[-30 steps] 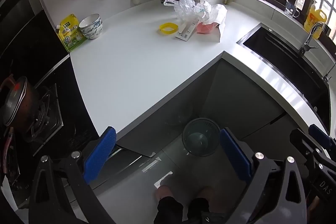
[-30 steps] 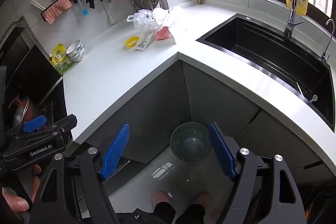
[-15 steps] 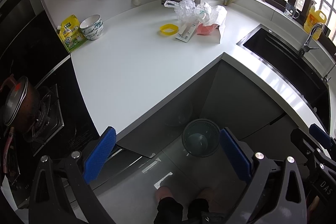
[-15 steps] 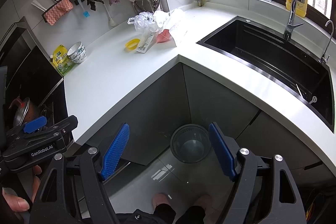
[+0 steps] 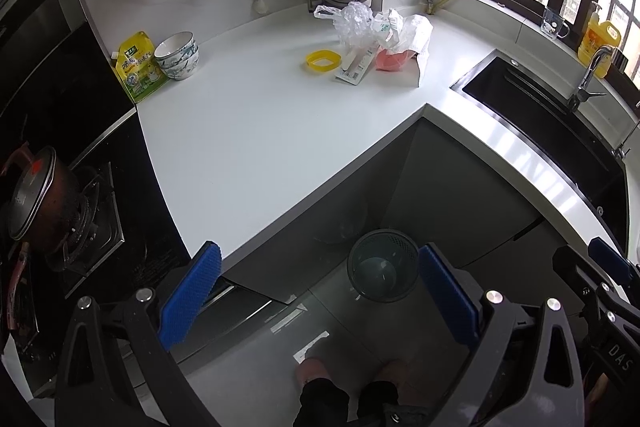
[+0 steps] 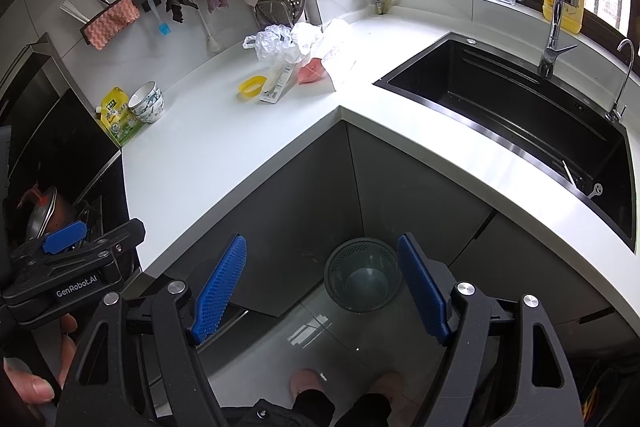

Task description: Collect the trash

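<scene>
I held both grippers up over the corner of the kitchen, well back from the white countertop (image 5: 248,131). The left gripper (image 5: 318,291) had its jaws spread wide with nothing between them, and the right gripper (image 6: 320,283) stood the same, wide apart and empty. Down on the floor, the mesh waste bin (image 5: 382,265) sat just inside the right-hand pad of the left gripper's view, and in the right wrist view it lay between the two pads, nearer the right one; it looked empty apart from a pale bottom. The trash was far ahead of both jaws, at the back of the counter near the wall: a crumpled clear plastic bag (image 5: 352,21), white wrapping paper (image 5: 412,35) over something pink (image 5: 390,59), a flat white packet (image 5: 356,65) and a yellow ring (image 5: 322,61) lying just left of it. Further left of the jaws, stacked bowls (image 5: 178,55) stood beside a yellow-green pouch (image 5: 138,67). The black sink (image 6: 520,115) lay ahead to the right.
</scene>
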